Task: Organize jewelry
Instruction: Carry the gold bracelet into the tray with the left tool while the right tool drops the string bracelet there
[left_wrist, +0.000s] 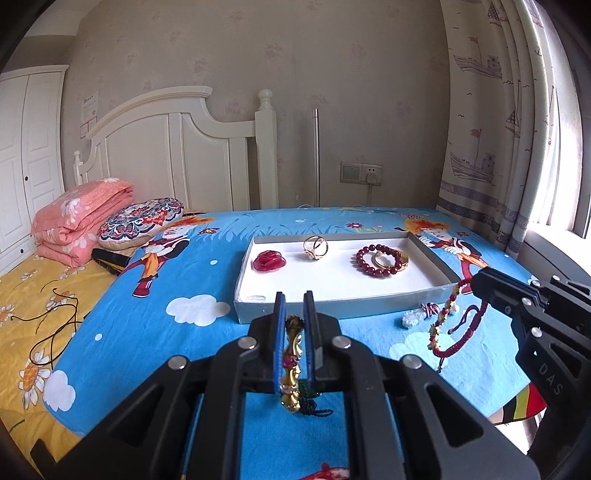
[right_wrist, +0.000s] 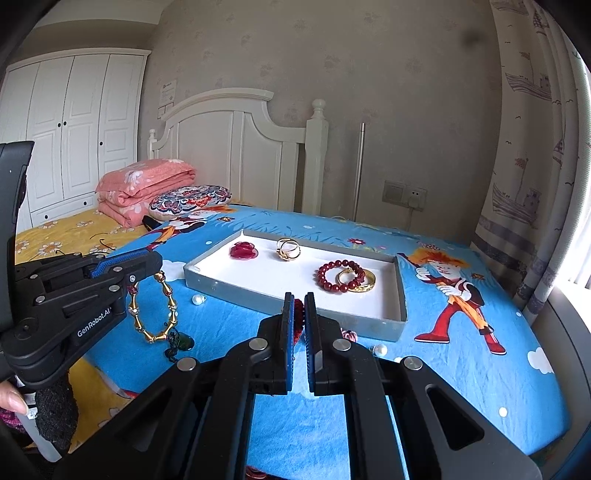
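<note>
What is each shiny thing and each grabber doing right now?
Left hand-held gripper: shut on gold bracelet.
Gold bracelet: held up, dangling.
Right hand-held gripper: shut on red cord bracelet.
Red cord bracelet: held up, dangling.
Tray: open, on the blue sheet.
Red bead bracelet: lying in the tray.
Gold bangle: in the tray, against the beads.
Red flower: in the tray.

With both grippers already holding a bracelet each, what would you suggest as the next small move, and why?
Probably carry the left gripper forward over the grey tray with white lining and release there: its gold segmented bracelet hangs clamped above the blue bedsheet, outside the tray.
</note>
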